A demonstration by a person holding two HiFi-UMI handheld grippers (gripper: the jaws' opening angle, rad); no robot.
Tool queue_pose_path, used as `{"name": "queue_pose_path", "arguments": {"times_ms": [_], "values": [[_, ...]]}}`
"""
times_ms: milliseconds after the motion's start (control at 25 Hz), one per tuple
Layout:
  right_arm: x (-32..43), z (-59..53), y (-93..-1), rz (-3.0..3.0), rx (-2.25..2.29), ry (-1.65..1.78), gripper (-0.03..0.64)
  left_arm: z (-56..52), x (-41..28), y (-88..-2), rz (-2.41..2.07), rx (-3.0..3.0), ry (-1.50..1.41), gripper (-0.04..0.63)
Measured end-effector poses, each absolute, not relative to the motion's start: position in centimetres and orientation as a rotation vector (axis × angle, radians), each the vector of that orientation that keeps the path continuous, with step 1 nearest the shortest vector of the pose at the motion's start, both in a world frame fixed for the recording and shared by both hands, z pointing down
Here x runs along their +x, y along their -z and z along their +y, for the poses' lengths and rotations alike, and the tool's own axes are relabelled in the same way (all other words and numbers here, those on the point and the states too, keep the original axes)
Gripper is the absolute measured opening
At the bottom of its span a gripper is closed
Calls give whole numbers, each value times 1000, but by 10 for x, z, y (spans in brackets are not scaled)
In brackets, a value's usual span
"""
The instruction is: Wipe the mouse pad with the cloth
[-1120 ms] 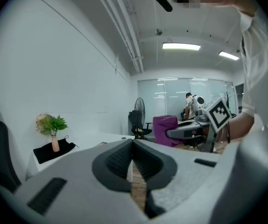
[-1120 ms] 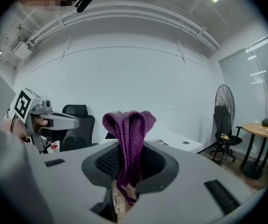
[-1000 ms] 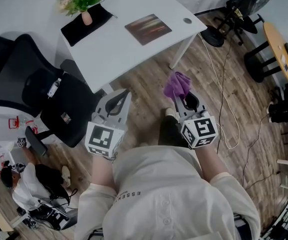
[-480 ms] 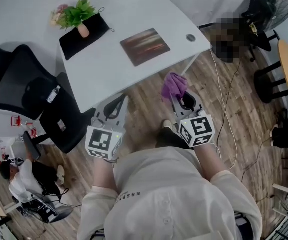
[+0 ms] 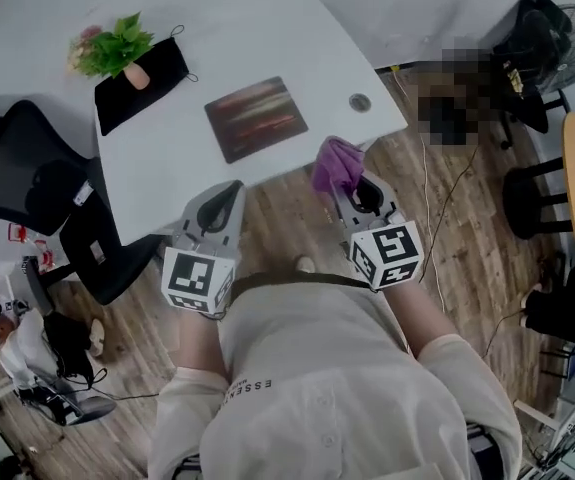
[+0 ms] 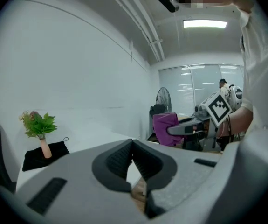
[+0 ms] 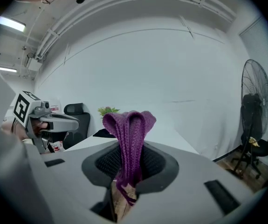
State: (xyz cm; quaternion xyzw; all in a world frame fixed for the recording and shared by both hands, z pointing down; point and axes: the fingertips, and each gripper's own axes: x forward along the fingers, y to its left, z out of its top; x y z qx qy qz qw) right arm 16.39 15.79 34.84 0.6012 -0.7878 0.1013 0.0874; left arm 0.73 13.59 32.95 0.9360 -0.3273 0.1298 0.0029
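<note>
Purple cloth (image 5: 337, 164): bunched and pinched in right gripper (image 5: 351, 192). In the right gripper view a folded loop sticks up past the pads and a loose tail hangs below them.
Right gripper: clenched on the cloth; I read both pads pressing the fabric.
Left gripper (image 5: 233, 190): pads closed tip to tip with nothing between them, held in the air in front of the desk's near edge.
Grippers: side by side and apart, left at 9 o'clock of right.
Mouse pad (image 5: 255, 118): dark with reddish streaks, flat on white desk (image 5: 297, 48) near its front edge. It sits at 12 o'clock from the left gripper and 10 o'clock from the cloth.
Cloth vs pad: apart. I see the cloth over the desk's near edge, at the pad's 4 o'clock.
Grommet (image 5: 360, 101): in the desk top, 3 o'clock of the pad, 12 o'clock of the cloth.
Potted plant (image 5: 115, 50): stands on black mat (image 5: 152, 78) at the far left of the desk, the pad's 10 o'clock.
Office chair (image 5: 27, 173): black, at 9 o'clock off the desk's left side.
Fan (image 5: 567, 18): at 2 o'clock, well apart from the desk.
Floor (image 5: 297, 218): wood planks.
</note>
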Motion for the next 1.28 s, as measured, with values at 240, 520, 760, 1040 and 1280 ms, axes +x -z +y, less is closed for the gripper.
{"name": "queue_pose_path", "arguments": {"times_ms": [240,520,760,1040,1280], "values": [[165,110,-360,-2394,1697,-333,92,101,6,-340,-1117,2860,-429,2],[130,29,-376,-2435,1541,-340,92,34,-22,-355,-1225,2777,-433,2],[88,-43,-395,-2420,1366,-416,92,-34,-52,-355,-1306,2745,-424,2],[25,-104,-438,-2366,1158,-515,92,-83,-98,-377,-1325,2661,-445,2],[-11,-133,-481,-2294,990,-552,92,-109,-133,-393,-1352,2596,-441,0]]}}
